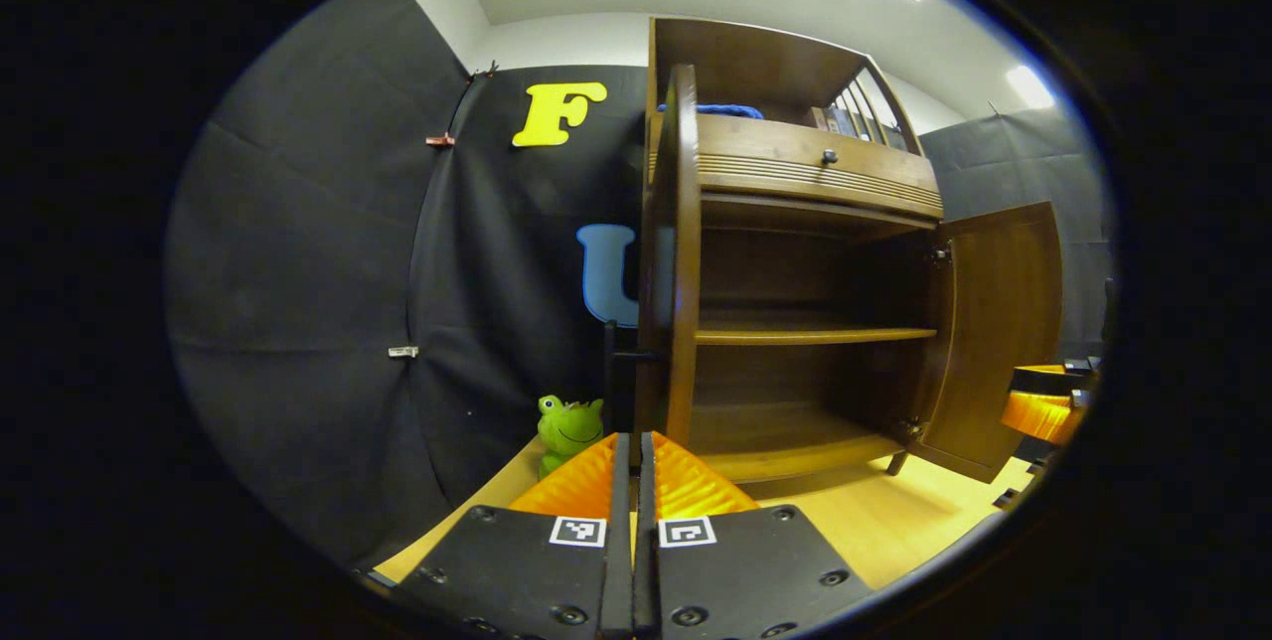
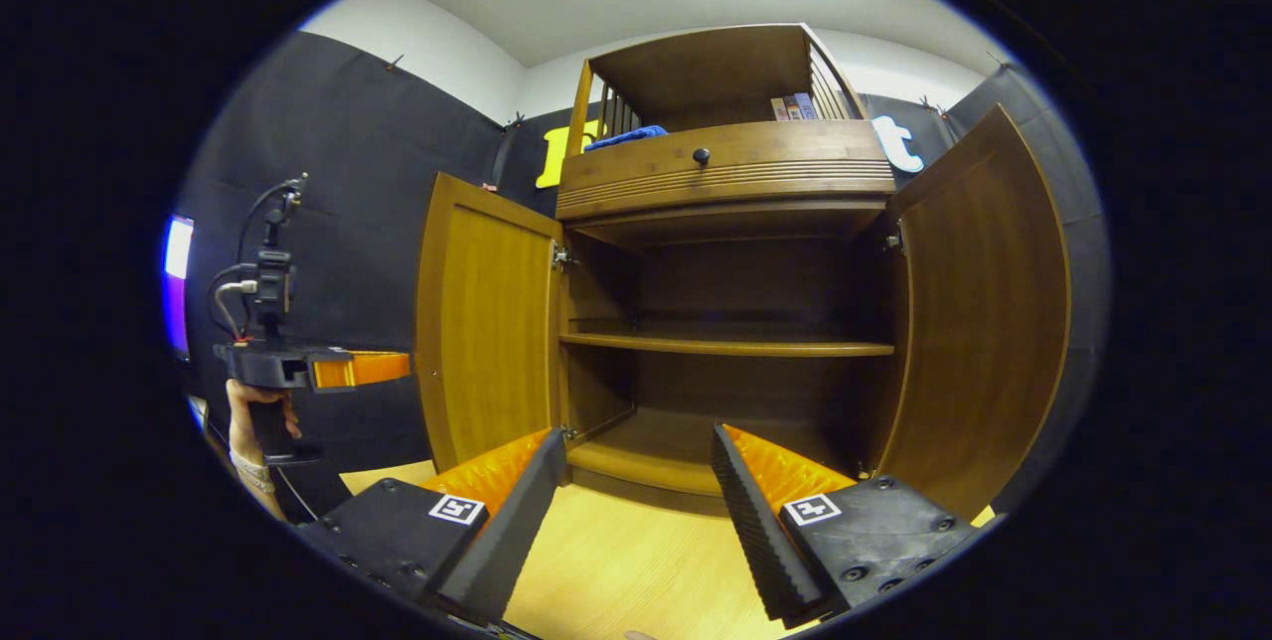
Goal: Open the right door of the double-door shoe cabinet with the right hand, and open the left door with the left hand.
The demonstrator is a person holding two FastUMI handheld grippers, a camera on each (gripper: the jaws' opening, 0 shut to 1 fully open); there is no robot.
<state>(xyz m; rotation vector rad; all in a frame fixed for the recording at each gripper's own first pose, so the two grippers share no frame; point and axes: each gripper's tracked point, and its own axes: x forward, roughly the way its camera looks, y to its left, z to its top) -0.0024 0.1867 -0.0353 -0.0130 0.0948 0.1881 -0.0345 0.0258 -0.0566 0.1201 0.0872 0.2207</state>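
1. Shoe cabinet sits on the wooden counter, and both doors are swung wide: left door, right door.
2. Right gripper sits right in front of the bare shelves, fingers spread apart, holding nothing.
3. Left gripper is off by the left door's edge, fingers pressed together on nothing, with a green frog toy just beside.

We see the left door edge-on in the left gripper view, so its face is hidden, and it covers part of the cabinet's interior. The green frog toy is partly covered by our left gripper. The books on the top shelf are too small to make out.
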